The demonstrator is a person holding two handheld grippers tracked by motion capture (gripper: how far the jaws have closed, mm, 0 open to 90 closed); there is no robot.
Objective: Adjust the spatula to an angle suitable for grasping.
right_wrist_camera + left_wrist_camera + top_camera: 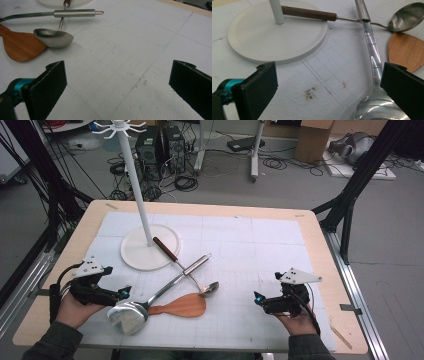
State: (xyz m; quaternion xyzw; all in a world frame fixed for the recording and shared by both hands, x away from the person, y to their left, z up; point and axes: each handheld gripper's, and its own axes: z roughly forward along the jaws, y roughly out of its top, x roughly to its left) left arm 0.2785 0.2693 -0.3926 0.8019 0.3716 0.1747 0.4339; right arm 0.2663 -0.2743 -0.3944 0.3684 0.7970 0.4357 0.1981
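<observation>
— Both hands low at the near edge: left gripper [125, 292] pointing right, its tip just beside the big steel ladle [131, 316].

— And the right gripper [257, 298]?

— Pointing left over bare white mat [260, 245], well apart from the utensils.

— What's in the pile?

— The ladle's long handle runs up to the right, crossing a brown-handled spoon [187, 272]. A wooden spatula [181, 306] lies flat beside the ladle's bowl.

— Behind them?

— A white rack [142, 210] on a round base; the spoon's handle rests on that base.
</observation>
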